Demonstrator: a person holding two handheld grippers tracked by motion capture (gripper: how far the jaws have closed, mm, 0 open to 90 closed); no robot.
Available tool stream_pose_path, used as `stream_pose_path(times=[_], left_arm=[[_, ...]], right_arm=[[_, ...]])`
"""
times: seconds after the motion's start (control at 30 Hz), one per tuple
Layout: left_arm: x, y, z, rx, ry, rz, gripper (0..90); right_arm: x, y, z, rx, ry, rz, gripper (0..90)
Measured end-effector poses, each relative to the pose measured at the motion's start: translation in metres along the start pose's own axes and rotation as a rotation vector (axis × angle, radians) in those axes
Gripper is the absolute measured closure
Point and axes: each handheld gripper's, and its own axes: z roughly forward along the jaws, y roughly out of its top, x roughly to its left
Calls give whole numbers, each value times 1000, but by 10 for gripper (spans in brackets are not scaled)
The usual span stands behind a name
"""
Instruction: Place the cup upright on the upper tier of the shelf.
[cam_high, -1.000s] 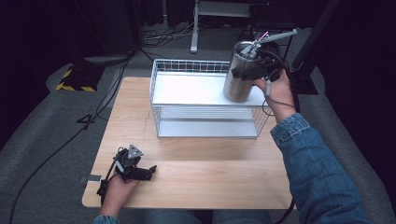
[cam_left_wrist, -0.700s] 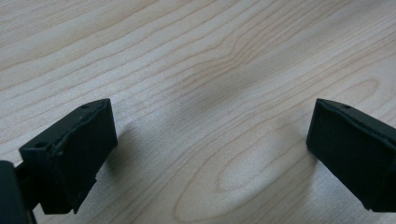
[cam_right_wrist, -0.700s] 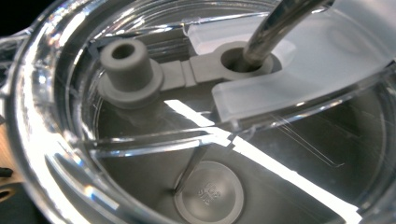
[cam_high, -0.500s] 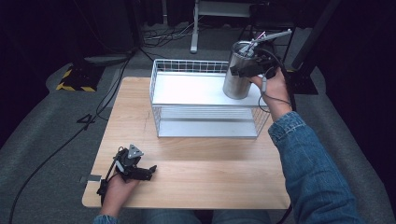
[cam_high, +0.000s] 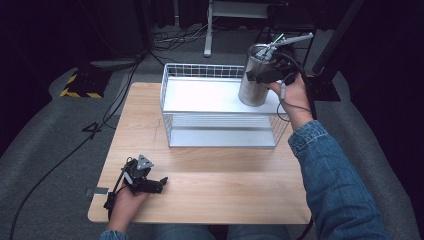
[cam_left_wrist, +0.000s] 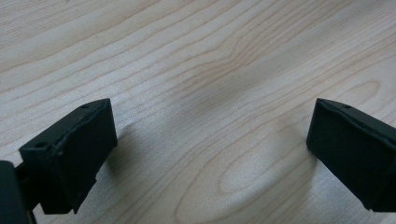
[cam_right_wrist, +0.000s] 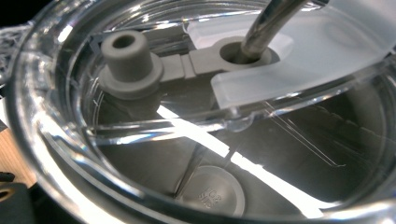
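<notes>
Steel tumbler (cam_high: 255, 80) sits at the right rear corner of the white wire basket (cam_high: 220, 107), on or just above its upper shelf; contact with the shelf cannot be told. Its long axis runs near upright, leaning slightly, mouth up. A metal straw (cam_high: 290, 40) sticks out of the top and slants up toward the right.

Right gripper (cam_high: 262, 75) is at the tumbler's upper side, held by the right hand (cam_high: 292, 92); sleeve is blue denim. Whether its jaws pinch the tumbler cannot be told. The right gripper view looks down through a clear lid (cam_right_wrist: 196, 93) into the steel interior; grey rubber stopper (cam_right_wrist: 128, 60) is on the left, straw (cam_right_wrist: 268, 25) passes through a grey grommet.

Left gripper (cam_high: 161, 182) rests on the wooden table (cam_high: 225, 185) near its front left corner, left hand (cam_high: 127, 200) behind it. Left gripper view: jaws spread wide, bare wood grain between them.
</notes>
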Motion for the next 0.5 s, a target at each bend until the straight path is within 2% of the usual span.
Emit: stream_pose_path(times=[0.17, 0.4, 0.5], left_arm=[[0, 0, 0, 0, 0, 0, 22], [0, 0, 0, -1, 0, 0, 22], [0, 0, 0, -3, -1, 2, 22]], right_arm=[[-1, -1, 0, -8, 4, -1, 33], [-3, -5, 0, -50, 25, -4, 0], [-3, -6, -5, -71, 29, -6, 0]])
